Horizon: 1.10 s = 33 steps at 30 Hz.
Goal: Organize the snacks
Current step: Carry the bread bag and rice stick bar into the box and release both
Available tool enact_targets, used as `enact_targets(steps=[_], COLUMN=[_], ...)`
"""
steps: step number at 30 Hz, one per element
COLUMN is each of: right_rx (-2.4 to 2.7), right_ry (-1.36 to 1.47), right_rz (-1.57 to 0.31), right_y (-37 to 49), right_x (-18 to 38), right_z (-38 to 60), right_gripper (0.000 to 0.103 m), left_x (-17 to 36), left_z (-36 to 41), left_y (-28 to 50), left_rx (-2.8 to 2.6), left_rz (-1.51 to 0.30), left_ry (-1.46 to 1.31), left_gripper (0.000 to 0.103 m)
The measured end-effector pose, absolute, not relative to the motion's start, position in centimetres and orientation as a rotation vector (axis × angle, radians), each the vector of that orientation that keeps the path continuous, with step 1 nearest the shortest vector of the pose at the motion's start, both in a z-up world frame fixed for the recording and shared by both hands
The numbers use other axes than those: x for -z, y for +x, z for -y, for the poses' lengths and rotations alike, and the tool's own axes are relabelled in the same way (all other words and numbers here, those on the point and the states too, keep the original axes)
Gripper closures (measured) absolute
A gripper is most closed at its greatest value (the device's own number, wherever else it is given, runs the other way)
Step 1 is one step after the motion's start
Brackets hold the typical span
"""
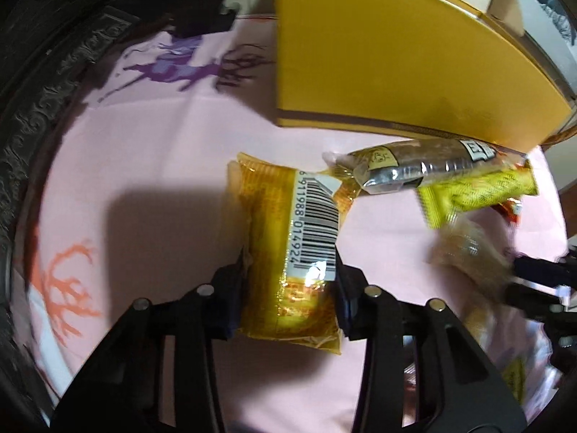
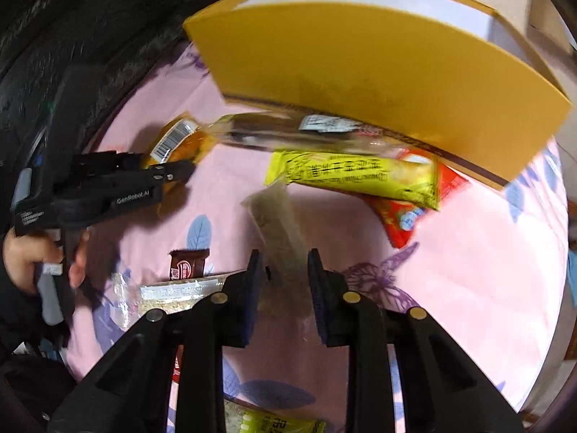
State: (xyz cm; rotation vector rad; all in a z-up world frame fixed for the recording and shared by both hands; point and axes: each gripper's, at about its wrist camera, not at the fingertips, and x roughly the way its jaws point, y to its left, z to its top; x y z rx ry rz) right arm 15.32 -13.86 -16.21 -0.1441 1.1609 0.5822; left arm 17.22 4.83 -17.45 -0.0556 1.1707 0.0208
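Left gripper [image 1: 288, 281] clamping glossy amber snack pouch [image 1: 288, 249] with barcode label, jaws narrowed against its sides, pouch lying on pink printed cloth [image 1: 162, 166]. Right gripper [image 2: 283, 281] pinching slim, translucent beige snack packet [image 2: 281, 231], jaws nearly closed. Matte yellow cardboard box [image 2: 360, 72] standing behind; crinkly yellow wrapper [image 2: 357, 176], red packet [image 2: 400, 220] and clear-wrapped dark bar [image 1: 422, 162] lying beside its base.

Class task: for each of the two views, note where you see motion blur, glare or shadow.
Left wrist view: glare on the barcode label, a dark shadow on the pink cloth, the right tongs smeared. Right wrist view: yellow box and beige packet motion-blurred.
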Motion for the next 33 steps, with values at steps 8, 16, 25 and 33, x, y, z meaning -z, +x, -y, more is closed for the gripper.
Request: enact_targets(steps=[8,16,25,33], right_rx=[-0.607,-0.570,-0.530,-0.469], right_ry=[-0.268,-0.299,-0.181,-0.064], right_rz=[-1.215,-1.201,-1.122,-1.053], right_y=[17.2,16.5,13.5,12.8], right_x=[17.2,18.2,14.6,11.4], right_z=[11.3,10.5,14.4,17.3], right_gripper=[0.066,0.072,0.074,0.074], left_x=[17.3,17.2,15.3,11.6], left_z=[-1.8,-1.3,-1.2,1.6], left_y=[15.8,15.2,13.8,13.7], left_rx=[0.054,0.053,0.063,0.105], left_rz=[-1.187,-1.175,-1.149,-1.082], left_ry=[-0.024,-0.035,-0.078,-0.052], left_gripper=[0.063,0.066,0.067,0.067])
